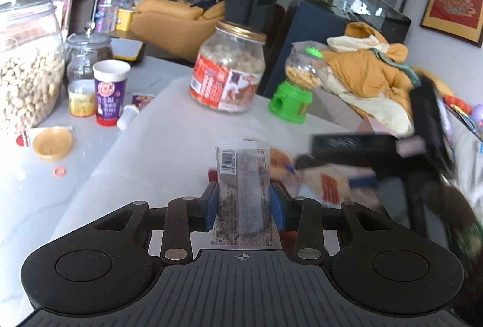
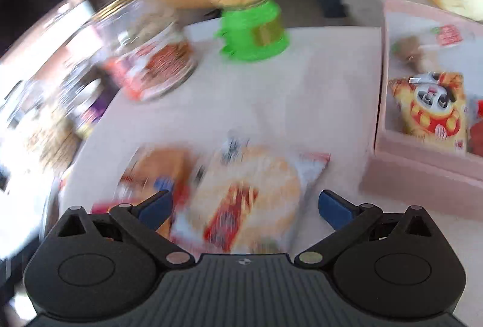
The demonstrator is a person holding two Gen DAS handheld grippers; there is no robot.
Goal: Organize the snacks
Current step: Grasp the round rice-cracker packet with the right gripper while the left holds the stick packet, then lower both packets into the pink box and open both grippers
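The left gripper point(image 1: 244, 203) holds a clear-wrapped snack packet point(image 1: 243, 176) upright between its blue pads point(image 1: 211, 206), jaws narrowed onto the wrapper. The packet shows a barcode and blocks of small print, too fine to read. The right gripper point(image 2: 244, 206) stands wide with nothing held; below its spread fingers lies a round snack pack with a red label point(image 2: 250, 200) flat on the worktop point(image 2: 271, 91), and just beside it on the left an orange snack pack point(image 2: 163, 170). Motion blur hides any writing on both.

Judged step: one packet is lifted and in transit, while the right gripper lines up its own pick. The pink tray point(image 2: 422, 173) at the right of the worktop already contains a yellow packet with a cartoon face point(image 2: 431, 109) and seems the likely destination. The next move calls for carrying the held packet across to the tray and releasing it inside the wall, and for the right gripper to descend squarely over the round pack before closing.

Further out stand a glass jar with a gold lid and red label point(image 1: 226, 70) and a green candy dispenser point(image 1: 292, 85). A purple and white cup point(image 1: 110, 91) bears characters that cannot be read
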